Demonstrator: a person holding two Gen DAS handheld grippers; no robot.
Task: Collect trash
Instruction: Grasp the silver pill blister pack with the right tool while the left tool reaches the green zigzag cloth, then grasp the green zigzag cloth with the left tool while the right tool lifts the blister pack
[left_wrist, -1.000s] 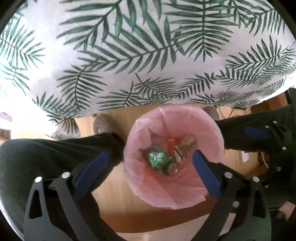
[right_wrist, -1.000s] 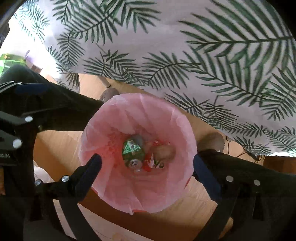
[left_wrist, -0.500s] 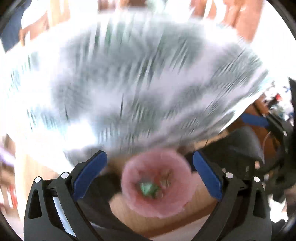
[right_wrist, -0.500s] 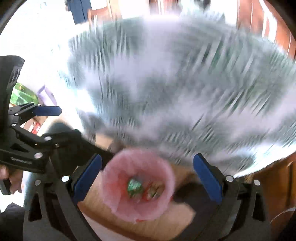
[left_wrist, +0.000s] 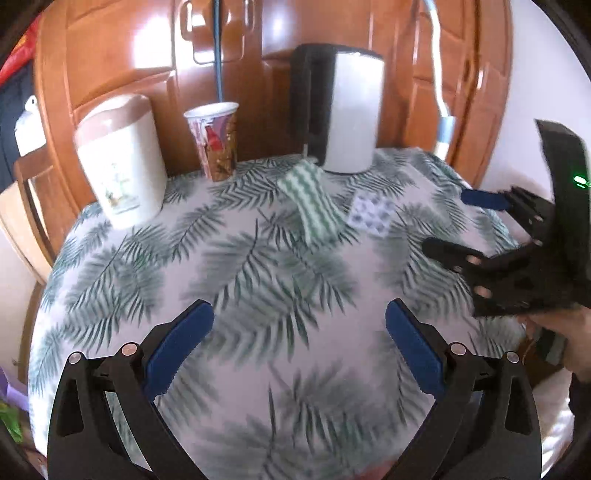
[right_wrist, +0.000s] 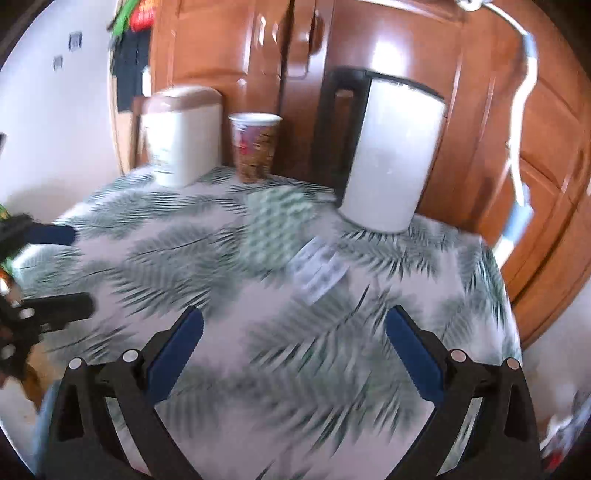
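Both grippers, left (left_wrist: 299, 319) and right (right_wrist: 293, 325), spread wide, empty, over table (left_wrist: 258, 266). Possible trash left: cup (left_wrist: 216, 140) at far edge, cloth (left_wrist: 312, 203), packet (left_wrist: 373, 214) mid-table.

Table layout, both wrist views, frames blurred.

You have the table (left_wrist: 258, 369) ahead of both grippers. Along its far edge, against the cabinet doors (left_wrist: 129, 55), left to right: lidded canister (left_wrist: 120, 158), paper cup (left_wrist: 216, 142), tall cylinder container (left_wrist: 351, 110). A folded cloth (left_wrist: 314, 203) lies just before the cylinder container, between it and the cup; a small packet (left_wrist: 371, 214) lies just right of the cloth. Your right gripper (left_wrist: 454, 225) sits over the table's right edge; your left gripper (right_wrist: 62, 273) over the left edge.
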